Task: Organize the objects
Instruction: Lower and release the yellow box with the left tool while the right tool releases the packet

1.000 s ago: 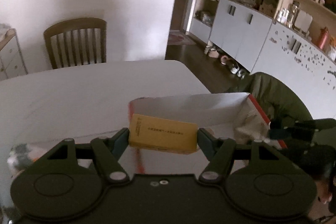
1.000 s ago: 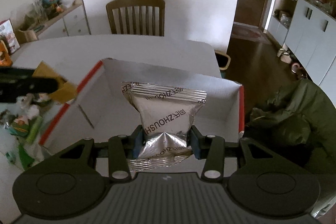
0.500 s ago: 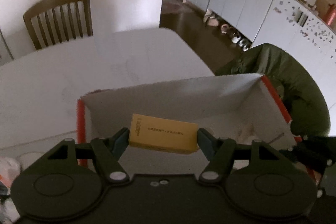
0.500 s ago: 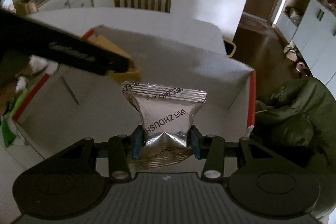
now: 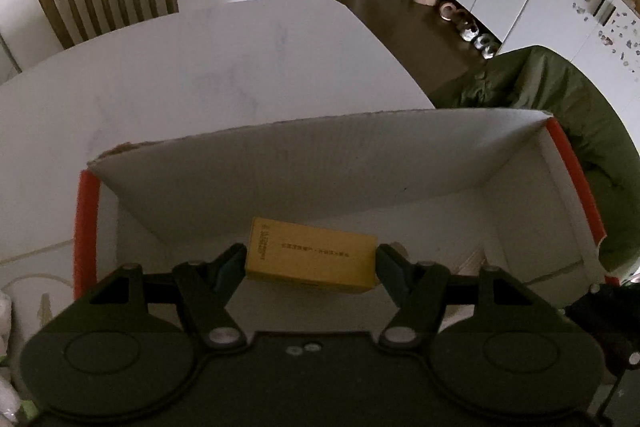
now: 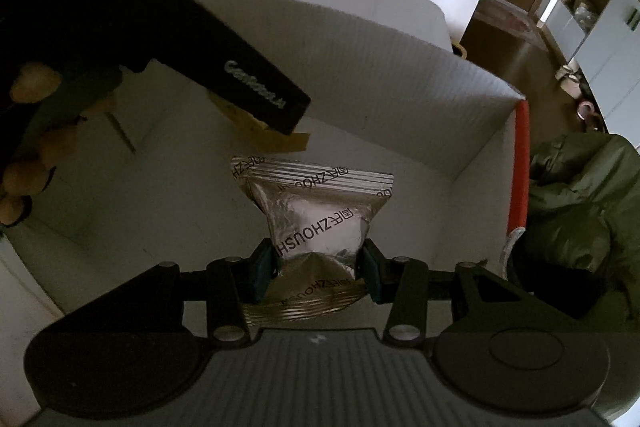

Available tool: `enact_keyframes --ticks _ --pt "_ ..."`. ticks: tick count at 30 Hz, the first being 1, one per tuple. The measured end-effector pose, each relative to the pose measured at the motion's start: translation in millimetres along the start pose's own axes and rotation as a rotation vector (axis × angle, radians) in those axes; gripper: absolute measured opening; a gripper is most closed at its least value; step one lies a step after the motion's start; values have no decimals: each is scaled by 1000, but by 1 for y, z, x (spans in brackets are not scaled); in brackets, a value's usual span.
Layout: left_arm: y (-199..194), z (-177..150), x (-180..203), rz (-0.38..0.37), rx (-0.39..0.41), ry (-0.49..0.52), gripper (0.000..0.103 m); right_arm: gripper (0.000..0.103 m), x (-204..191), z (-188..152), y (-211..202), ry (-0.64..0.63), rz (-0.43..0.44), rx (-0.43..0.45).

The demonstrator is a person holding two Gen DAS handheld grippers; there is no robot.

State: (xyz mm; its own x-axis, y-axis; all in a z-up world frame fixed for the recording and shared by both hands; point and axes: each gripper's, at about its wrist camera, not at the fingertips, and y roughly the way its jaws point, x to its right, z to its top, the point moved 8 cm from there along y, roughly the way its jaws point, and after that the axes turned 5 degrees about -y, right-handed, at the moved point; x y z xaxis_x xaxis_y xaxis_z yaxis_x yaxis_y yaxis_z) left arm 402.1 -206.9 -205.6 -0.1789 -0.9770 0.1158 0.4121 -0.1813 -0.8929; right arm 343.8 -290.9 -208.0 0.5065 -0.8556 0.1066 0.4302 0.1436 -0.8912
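Yellow carton [image 5: 311, 255] sits pinched end to end in your left gripper [image 5: 310, 261], hanging low inside the white box [image 5: 320, 163], near its far wall. Your right gripper [image 6: 316, 269] is pinched on the foil pouch [image 6: 320, 215] at its lower half, also over the box floor, with the left tool's finger [image 6: 256, 91] just ahead of it. Judging by this, both items are ready to set down. Lower the carton until it rests on the floor, then spread the fingers. Keep the pouch clear of the left tool, place it beside the carton, not on it, and lift straight up.
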Motion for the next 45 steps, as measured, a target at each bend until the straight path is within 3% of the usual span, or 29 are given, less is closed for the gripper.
enact_keyframes --ticks 12,21,25,30,45 --pt "18 0 -8 12 -70 -32 69 45 4 0 12 15 8 -45" --pt "18 0 -4 20 -74 -42 69 46 3 1 11 28 -3 -40" --pt "13 1 -3 19 -54 -35 72 47 1 1 7 32 -3 -30" --pt "3 2 -2 4 -32 -32 76 64 4 4 0 35 -14 15" --pt "-83 -4 1 -86 144 -12 75 64 17 3 -49 143 38 132"
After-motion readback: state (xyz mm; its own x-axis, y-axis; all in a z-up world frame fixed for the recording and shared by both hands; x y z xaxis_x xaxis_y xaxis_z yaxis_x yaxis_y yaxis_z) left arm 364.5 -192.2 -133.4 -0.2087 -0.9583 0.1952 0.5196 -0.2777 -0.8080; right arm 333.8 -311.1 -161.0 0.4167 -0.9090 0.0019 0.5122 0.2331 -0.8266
